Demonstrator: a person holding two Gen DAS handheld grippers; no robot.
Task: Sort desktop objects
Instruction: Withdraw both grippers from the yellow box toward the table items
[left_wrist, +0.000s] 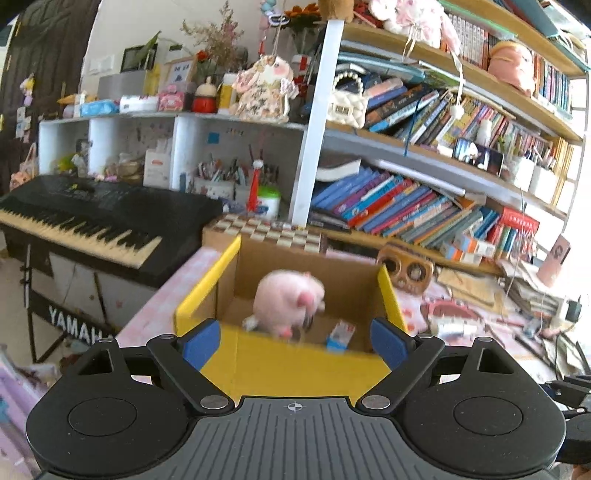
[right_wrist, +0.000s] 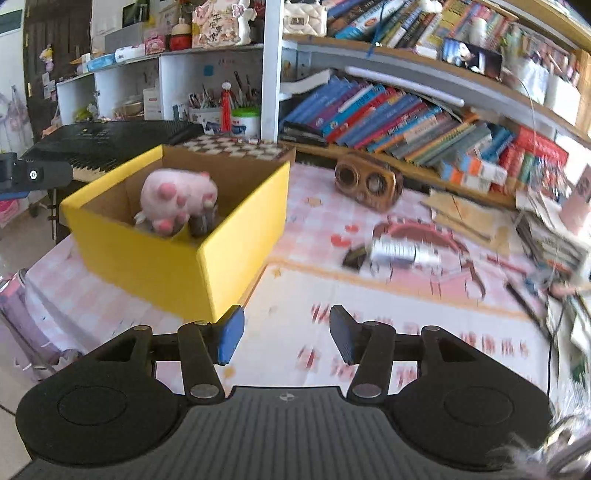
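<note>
Right wrist view is showing both grippers, right gripper (right_wrist: 286, 334) and left gripper (left_wrist: 293, 341), gaping empty, with the pink plush pig (right_wrist: 177, 199) sitting sorted inside the yellow box (right_wrist: 166, 258).

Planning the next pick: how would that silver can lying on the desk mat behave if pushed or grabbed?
The can lies on its side, so a push would probably roll it. Its rounded, shiny surface may slip between flat pads. It looks rigid, though blur hides details.

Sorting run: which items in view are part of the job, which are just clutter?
Job: yellow box, pink plush and small blue box inside it, silver item on the desk.
Clutter: keyboard, shelf books, wooden speaker.
</note>
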